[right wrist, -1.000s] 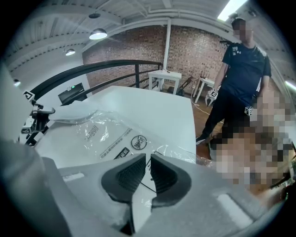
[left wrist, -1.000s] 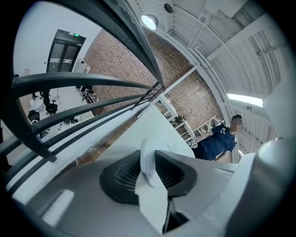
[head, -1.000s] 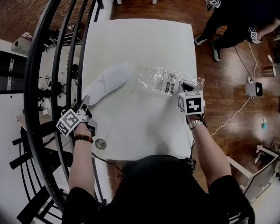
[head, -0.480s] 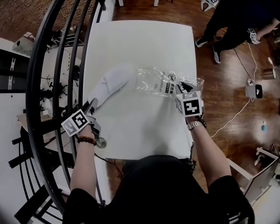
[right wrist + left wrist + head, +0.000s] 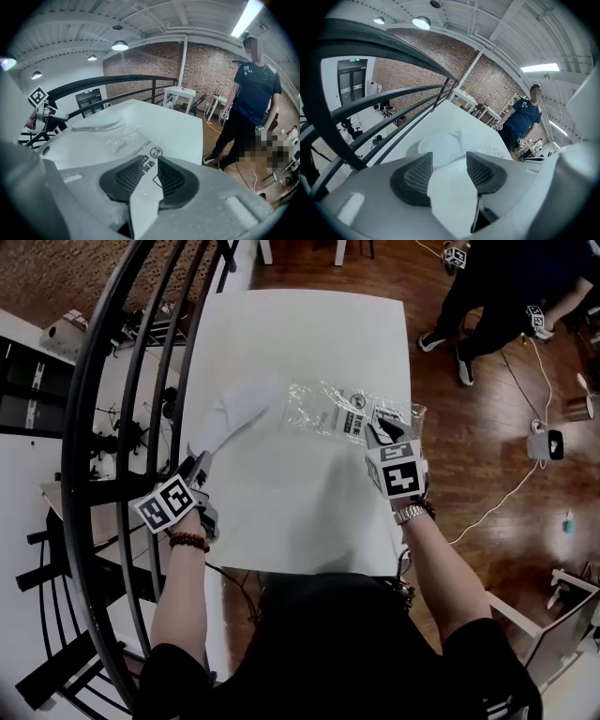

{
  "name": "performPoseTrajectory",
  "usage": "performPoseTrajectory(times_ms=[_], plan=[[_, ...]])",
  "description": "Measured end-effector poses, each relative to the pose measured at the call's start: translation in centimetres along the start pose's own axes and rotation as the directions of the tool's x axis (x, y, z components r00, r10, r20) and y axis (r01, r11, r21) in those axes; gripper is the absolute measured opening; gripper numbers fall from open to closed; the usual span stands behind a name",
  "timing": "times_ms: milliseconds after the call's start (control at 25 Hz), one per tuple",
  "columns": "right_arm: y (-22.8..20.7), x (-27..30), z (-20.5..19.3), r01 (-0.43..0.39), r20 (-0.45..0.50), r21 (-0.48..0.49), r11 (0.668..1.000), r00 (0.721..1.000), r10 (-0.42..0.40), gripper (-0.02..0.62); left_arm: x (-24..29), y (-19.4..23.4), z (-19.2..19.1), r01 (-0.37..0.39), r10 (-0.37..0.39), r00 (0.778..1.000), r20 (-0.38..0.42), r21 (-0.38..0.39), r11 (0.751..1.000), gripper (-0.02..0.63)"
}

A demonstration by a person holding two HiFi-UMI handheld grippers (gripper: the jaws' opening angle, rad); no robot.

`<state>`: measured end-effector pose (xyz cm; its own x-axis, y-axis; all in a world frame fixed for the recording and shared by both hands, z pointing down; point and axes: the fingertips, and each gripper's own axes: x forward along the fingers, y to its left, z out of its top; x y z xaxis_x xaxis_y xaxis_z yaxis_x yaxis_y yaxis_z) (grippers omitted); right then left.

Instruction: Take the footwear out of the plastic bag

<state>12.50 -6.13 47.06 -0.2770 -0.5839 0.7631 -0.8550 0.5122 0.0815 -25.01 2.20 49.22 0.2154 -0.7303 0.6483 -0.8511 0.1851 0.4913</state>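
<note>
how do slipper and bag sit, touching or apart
Cannot tell. In the head view the slipper lies right by the bag, and clear plastic on white hides any gap; the right gripper view is no clearer.

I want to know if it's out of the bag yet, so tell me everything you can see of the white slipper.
The white slipper looks soft and fabric-like, long and flat, wider at its far end. It lies flat on the white table, outside the clear plastic bag, which lies right beside that wider end. Whether the two touch cannot be told.
</note>
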Motion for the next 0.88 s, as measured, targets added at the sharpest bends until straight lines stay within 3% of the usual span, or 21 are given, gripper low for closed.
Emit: performPoseTrajectory(times_ms=[160, 480, 680, 880], plan=[[1.2, -2.6, -0.3, -0.045, 0.054, -0.020, 0.999, 0.997, 0.046, 0.081, -1.7, -3.4, -1.9, 0.022, -0.023, 0.999, 0.023, 0.036, 0.999, 0.215], [3.2, -9.1, -2.5, -0.097, 0.163, -0.112, 0.989, 0.980, 0.115, -0.008, -5.9, -13.5, -6.6, 0.111, -0.129, 0.988, 0.083, 0.193, 0.975, 0.099], [4.8, -13.3, -3.6, -0.128, 0.225, -0.175, 0.976, 0.960, 0.167, -0.008, -8.7, -19.8, -9.4, 0.153, -0.194, 0.976, 0.096, 0.328, 0.932, 0.017], [6.2, -17.2, -4.2, -0.152, 0.286, -0.224, 0.963, 0.934, 0.214, -0.008, -11.5, -25.2, -12.0, 0.171, -0.243, 0.964, 0.106, 0.453, 0.875, 0.017]])
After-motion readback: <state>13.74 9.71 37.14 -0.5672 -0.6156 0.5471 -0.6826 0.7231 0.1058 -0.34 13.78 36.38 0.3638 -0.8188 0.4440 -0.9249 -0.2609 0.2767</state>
